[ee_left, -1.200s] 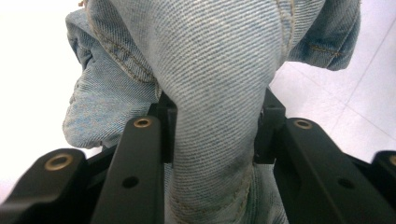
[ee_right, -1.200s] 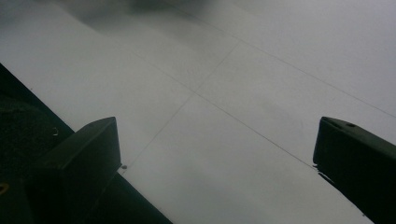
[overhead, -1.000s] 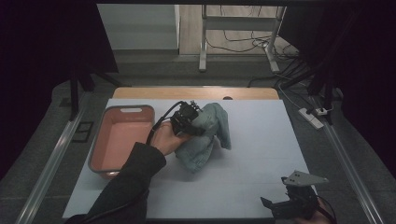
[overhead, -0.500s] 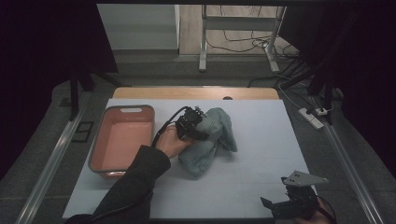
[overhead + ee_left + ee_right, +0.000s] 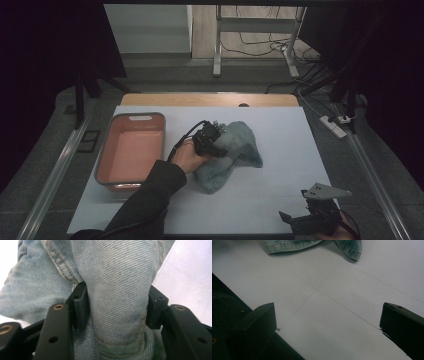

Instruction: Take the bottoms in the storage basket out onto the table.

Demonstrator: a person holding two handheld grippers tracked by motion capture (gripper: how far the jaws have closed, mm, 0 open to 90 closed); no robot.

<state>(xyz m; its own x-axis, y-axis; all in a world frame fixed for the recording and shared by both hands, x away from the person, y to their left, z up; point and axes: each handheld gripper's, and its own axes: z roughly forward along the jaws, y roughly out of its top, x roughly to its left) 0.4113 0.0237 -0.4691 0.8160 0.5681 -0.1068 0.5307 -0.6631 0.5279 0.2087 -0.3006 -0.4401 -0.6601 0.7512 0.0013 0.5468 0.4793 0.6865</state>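
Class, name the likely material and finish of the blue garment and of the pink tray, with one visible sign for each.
Blue garment: denim, matte, by its diagonal twill weave and tan seam stitching. Pink tray: probably plastic, smooth with a grey rim and a moulded handle slot; the look leaves this open.

A white table (image 5: 280, 200) sits in a dim room. At twelve o'clock, metal legs (image 5: 217, 45) and cables (image 5: 255, 47) on wood floor; a power strip (image 5: 334, 126) at three o'clock.

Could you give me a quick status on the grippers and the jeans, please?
Left gripper jaws just opening, jeans fold between them. Right gripper open, idle over white table. Jeans crumpled beside pink tub.
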